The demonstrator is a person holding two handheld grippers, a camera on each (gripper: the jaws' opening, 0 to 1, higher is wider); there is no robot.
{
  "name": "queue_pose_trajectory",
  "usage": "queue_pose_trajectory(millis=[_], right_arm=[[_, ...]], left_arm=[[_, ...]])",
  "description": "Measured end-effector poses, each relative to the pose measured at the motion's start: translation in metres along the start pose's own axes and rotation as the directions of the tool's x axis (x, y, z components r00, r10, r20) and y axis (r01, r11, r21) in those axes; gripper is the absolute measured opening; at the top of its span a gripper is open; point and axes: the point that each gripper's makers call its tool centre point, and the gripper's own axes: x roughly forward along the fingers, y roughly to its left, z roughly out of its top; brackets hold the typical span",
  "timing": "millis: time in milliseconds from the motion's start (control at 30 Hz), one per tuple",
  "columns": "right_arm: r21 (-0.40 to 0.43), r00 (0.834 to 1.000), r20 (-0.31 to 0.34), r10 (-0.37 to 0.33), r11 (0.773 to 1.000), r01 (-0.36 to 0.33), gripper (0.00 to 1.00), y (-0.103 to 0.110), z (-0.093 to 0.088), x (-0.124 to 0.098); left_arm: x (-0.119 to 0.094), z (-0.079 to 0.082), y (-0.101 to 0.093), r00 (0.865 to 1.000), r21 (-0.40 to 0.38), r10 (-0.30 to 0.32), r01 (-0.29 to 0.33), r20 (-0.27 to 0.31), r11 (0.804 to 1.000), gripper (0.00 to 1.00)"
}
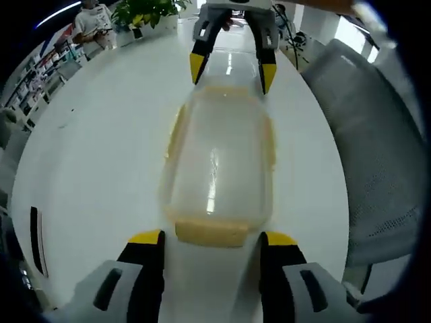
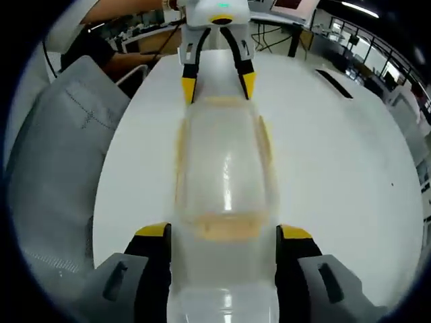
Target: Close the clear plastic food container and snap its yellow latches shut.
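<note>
On white round table (image 1: 101,134), clear plastic food container (image 1: 219,165) lies lengthwise between facing left gripper (image 1: 212,237) and right gripper (image 2: 222,232); both released, one at each yellow end latch (image 1: 210,232).

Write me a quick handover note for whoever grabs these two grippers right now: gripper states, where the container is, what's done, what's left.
Left gripper: open, jaws flanking the near end of the clear plastic food container, at its yellow end latch.
Right gripper: open, at the opposite end, jaws either side of that end's latch.
Container: on the white table between the two grippers, lid apparently on. Yellow side latches run along both long edges.
Done: lid seems seated, grippers lined up at both ends.
Left: press the end latches shut, then the side ones. Whether any latch is already snapped I cannot tell.
</note>
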Motion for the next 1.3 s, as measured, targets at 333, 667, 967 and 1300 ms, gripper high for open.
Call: queue_pose_trajectory(millis=[333, 667, 967, 1300], right_arm=[[-0.049, 0.996, -0.084, 0.012, 0.999, -0.016, 0.51, 0.0, 0.0, 0.012], [-0.039, 0.993, -0.118, 0.008, 0.999, -0.013, 0.48, -0.003, -0.003, 0.01], [-0.063, 0.987, -0.162, 0.018, 0.998, -0.029, 0.37, -0.005, -0.004, 0.009], [-0.037, 0.979, -0.201, 0.014, 0.999, -0.021, 0.36, -0.007, -0.005, 0.009]], left_arm=[[0.005, 0.006, -0.002, 1.0, 0.05, -0.025, 0.026, -0.016, 0.998, 0.48], [0.004, 0.005, 0.003, 0.999, 0.068, -0.045, 0.046, -0.012, 0.997, 0.33], [0.004, 0.007, 0.001, 0.999, 0.081, -0.044, 0.046, -0.025, 0.996, 0.34], [0.002, 0.007, 0.001, 0.998, 0.082, -0.046, 0.049, -0.037, 0.995, 0.34]])
